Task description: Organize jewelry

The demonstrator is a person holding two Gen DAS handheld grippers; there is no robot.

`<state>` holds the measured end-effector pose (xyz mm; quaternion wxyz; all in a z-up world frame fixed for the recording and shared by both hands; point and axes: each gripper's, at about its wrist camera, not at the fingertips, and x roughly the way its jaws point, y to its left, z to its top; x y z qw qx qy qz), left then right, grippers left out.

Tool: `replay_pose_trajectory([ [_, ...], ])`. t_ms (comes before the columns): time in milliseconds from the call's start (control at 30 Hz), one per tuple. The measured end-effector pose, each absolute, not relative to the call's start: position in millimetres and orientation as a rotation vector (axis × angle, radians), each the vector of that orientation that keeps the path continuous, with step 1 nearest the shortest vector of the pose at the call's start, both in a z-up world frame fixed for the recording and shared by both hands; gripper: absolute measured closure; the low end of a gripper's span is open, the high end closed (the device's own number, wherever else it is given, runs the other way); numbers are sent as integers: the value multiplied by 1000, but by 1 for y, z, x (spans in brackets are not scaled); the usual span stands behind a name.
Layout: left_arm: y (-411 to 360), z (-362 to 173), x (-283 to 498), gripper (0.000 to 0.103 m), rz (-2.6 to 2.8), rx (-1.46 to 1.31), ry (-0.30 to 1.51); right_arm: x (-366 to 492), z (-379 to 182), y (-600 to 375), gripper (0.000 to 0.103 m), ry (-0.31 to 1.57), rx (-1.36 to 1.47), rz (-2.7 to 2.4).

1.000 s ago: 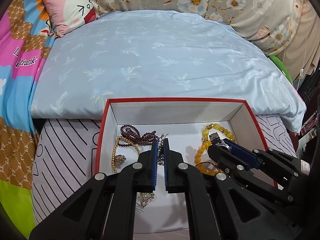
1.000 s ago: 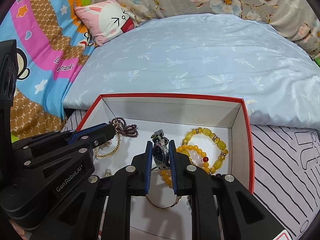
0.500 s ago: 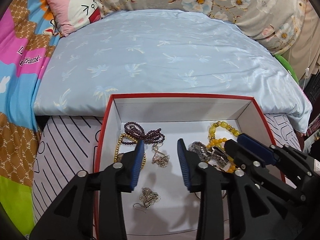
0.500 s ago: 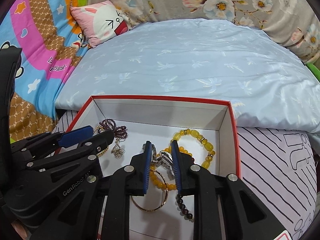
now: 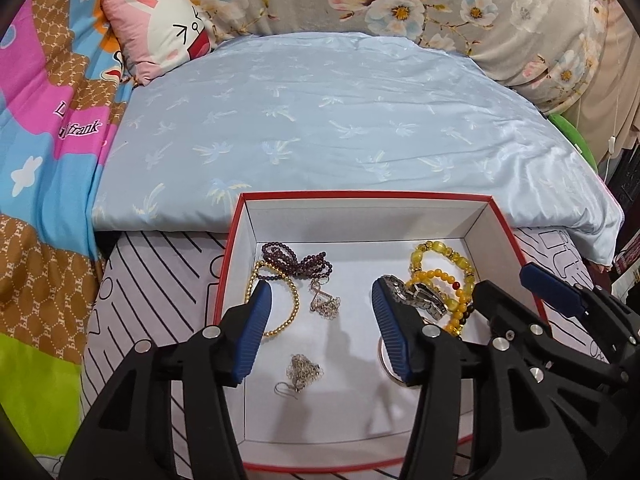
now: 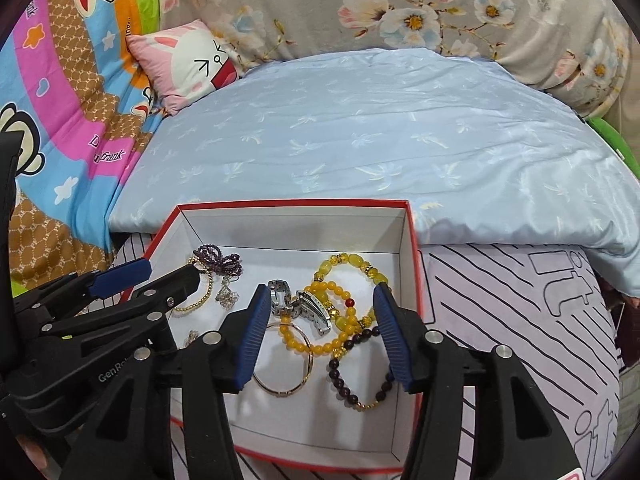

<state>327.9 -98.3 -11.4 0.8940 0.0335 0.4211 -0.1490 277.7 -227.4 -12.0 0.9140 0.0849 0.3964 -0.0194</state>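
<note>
Both grippers are now standing wide apart over the box (image 5: 236,248), where a second ago each was closed: the left gripper (image 5: 322,330) on a silver chain, the right gripper (image 6: 318,334) on the watch (image 6: 304,306). Neither is gripping anything now. The watch is lying on the box floor toward the right wall, touching the yellow bead bracelets (image 6: 348,280), with its metal band curled to the left. In the right wrist view it is sitting between the blue pads (image 6: 251,334), apart from both. A thin gold bangle (image 6: 286,364) is lying just in front of the watch, overlapping one yellow bracelet, and a dark bead bracelet (image 6: 356,372) is lying beside it against the right wall. In the left wrist view a silver pendant chain (image 5: 324,300) is resting near the box centre, just in front of the purple beads (image 5: 294,260), which are sitting near the back left corner. A gold bead bracelet (image 5: 294,300) is curving along the left wall, partly hidden behind the left gripper's left pad. A second small silver chain (image 5: 302,372) with a hook is lying nearer the front of the box, apart from the rest. The box, white inside with a red rim, is sitting on a striped sheet (image 5: 160,264) just in front of a pale blue quilt (image 5: 340,120). The right gripper is showing at the box's right edge in the left view, and the left gripper at its left edge in the right view.
</note>
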Motion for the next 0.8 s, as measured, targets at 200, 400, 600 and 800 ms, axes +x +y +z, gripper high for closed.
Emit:
replay_pose_trajectory([
  [200,-95,-3,312,48,-315,60,872,260,-4,-229,45,810,186,-54],
  [400,-92,5,295,40,-303,59,862,241,4,-230,40,797,201,-75],
  [600,-86,8,282,30,-291,52,859,222,12,-227,37,779,182,-103],
  [800,-84,7,274,22,-299,31,875,209,15,-230,35,772,186,-111],
])
